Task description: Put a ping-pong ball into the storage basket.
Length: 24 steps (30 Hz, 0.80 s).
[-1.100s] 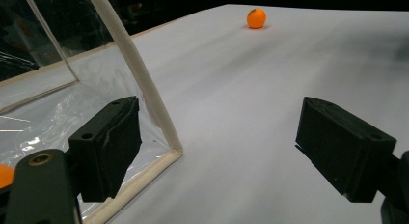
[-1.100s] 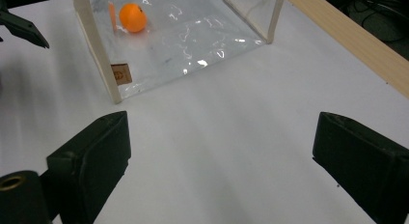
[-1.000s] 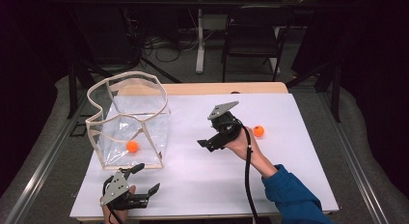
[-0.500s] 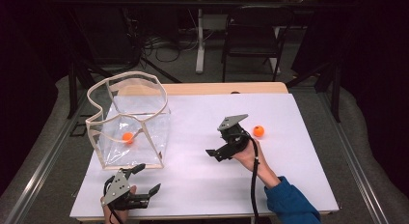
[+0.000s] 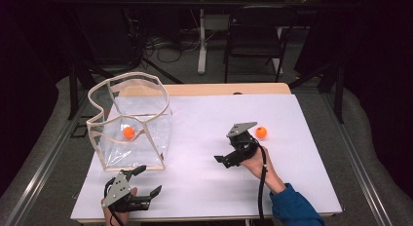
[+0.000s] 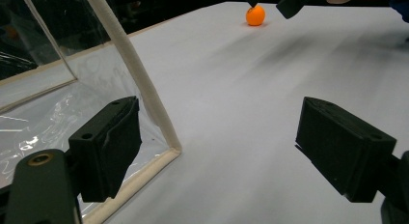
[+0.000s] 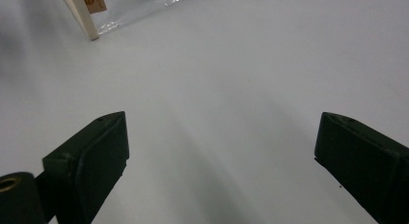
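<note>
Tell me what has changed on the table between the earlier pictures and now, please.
The right gripper, open and empty, drew back from the clear bag toward the person, lower and to the right. The orange ball inside the bag shifted a little. The left gripper stayed open at the near edge, and the second orange ball stayed on the white table.

bag (image 7: 130,9): cut off at top edge | ball (image 5: 128,132): blurred (behind plastic)

Two orange balls (image 5: 128,132) (image 5: 261,132) (one inside, one out), one clear bag (image 5: 146,138), one table (image 5: 204,187), two grippers (image 5: 146,181) (image 5: 220,160).
</note>
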### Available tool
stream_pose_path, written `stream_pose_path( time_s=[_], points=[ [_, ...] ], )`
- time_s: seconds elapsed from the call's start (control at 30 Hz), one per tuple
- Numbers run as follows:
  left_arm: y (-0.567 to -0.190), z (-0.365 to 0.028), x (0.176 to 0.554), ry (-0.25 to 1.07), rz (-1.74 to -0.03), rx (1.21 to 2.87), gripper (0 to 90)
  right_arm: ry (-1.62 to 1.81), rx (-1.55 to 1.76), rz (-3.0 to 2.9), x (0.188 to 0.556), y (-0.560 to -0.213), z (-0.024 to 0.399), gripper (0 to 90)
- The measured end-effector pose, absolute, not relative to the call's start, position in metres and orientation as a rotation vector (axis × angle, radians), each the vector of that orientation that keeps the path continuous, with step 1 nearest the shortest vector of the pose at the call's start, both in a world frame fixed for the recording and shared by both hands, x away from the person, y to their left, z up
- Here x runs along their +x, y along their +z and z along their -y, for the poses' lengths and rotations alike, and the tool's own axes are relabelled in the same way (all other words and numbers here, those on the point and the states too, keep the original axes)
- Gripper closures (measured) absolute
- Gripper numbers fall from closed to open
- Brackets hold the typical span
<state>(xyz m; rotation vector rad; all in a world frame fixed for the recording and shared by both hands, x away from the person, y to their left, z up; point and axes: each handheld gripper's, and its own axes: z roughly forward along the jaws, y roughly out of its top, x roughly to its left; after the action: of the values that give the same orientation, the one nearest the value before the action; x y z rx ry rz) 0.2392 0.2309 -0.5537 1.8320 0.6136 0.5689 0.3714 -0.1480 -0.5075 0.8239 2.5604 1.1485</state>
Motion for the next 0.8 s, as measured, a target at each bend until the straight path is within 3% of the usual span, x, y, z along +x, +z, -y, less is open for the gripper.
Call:
stream_pose_path(
  time_s=[0.8],
  points=[
    [-0.553,-0.230,0.238,0.570,-0.599,1.847,15.8,1.081,0.916,-2.531,0.361,-0.524,0.185,2.7]
  ],
)
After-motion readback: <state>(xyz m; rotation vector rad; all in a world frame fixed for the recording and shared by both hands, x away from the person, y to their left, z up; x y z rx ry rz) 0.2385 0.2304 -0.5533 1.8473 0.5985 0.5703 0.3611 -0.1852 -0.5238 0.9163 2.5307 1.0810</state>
